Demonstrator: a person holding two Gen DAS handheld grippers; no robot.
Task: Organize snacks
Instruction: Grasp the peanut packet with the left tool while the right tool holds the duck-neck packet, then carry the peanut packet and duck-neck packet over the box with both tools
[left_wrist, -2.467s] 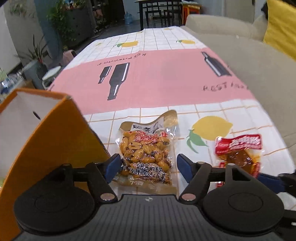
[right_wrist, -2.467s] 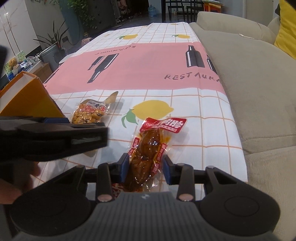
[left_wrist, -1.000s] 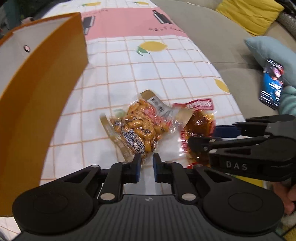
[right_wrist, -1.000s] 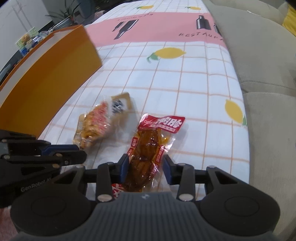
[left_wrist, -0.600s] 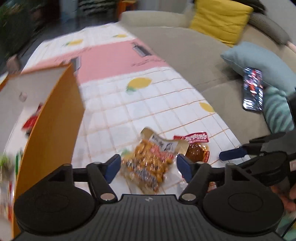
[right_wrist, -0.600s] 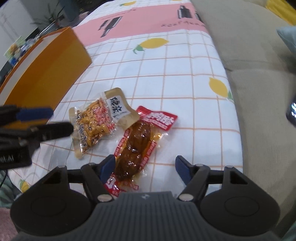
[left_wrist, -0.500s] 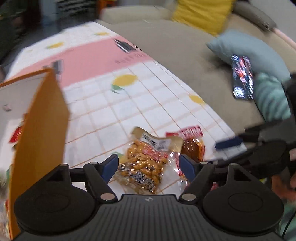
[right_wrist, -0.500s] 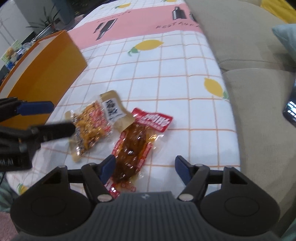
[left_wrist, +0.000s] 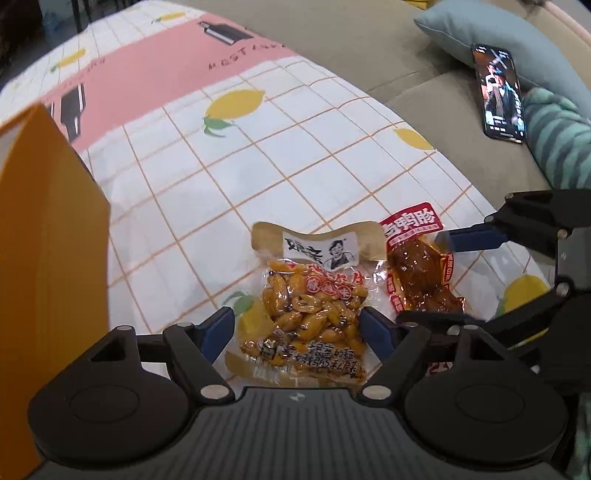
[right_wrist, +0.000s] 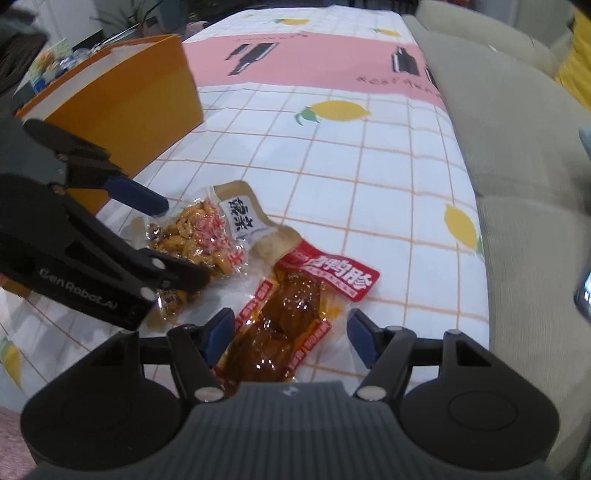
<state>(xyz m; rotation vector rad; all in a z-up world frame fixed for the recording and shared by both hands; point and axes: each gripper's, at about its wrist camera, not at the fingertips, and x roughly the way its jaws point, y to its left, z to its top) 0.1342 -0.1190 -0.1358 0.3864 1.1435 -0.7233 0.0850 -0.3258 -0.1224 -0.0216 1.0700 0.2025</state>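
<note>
My left hand-held gripper (left_wrist: 295, 332) gapes wide around the clear packet of yellow beans (left_wrist: 314, 314) lying on the bench (left_wrist: 221, 184); my right hand-held gripper (right_wrist: 290, 332) straddles the red-labelled pouch of brown meat (right_wrist: 288, 314), untouched. Overlapping, slippery film could drag its neighbour or slip when pinched.

Your two grippers, matte black with blue pads

Your left gripper (left_wrist: 298, 332) and right gripper (right_wrist: 291, 334) share ribbed grey housings, round black discs, silver screws, blue fingertips (left_wrist: 218, 328); white "GenRobot.AI" lettering marks the left one's side.
</note>
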